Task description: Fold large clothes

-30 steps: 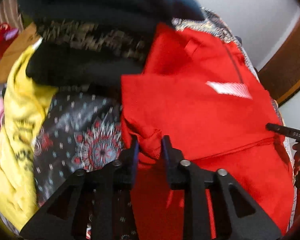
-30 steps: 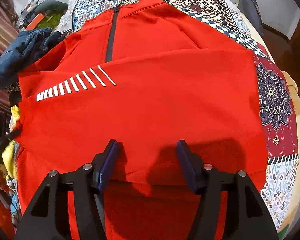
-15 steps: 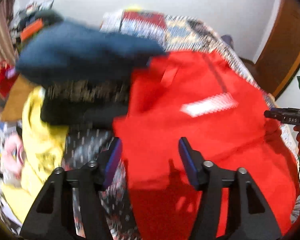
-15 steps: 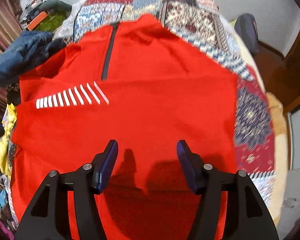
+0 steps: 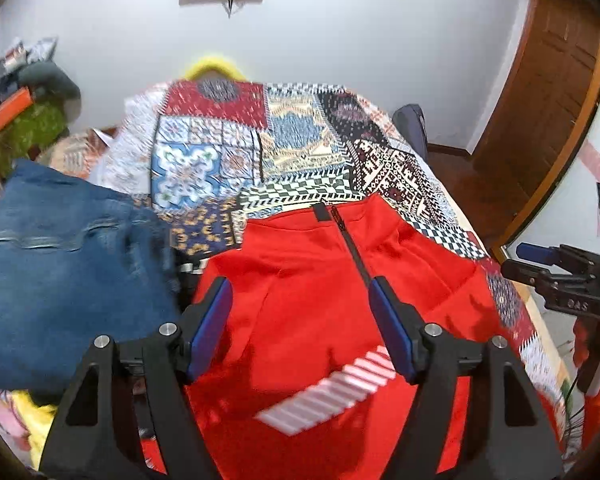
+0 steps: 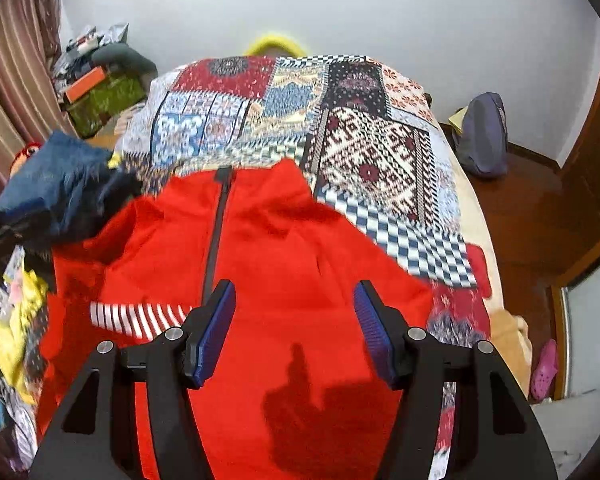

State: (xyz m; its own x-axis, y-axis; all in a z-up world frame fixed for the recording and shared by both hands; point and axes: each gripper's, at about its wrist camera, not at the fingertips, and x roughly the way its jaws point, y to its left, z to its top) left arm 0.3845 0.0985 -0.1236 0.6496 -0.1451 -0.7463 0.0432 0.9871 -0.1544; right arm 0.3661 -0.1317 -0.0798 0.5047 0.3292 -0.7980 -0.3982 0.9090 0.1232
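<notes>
- Red jacket (image 5: 300, 280) lies flat on the quilt (image 5: 300, 152), zip up, ready for another fold.
- Left gripper (image 5: 300, 328) hangs above it, jaws opening wide, nothing between them.
- Right gripper (image 6: 296, 332) hovers too, fingers apart, empty.
- Jeans (image 5: 60, 272) sit aside, left.

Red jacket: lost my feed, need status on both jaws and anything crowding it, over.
Left gripper jaws opening, nothing between them. Right gripper open, empty. Red jacket lies on the patchwork bedspread. Blue jeans at its left edge.
</notes>
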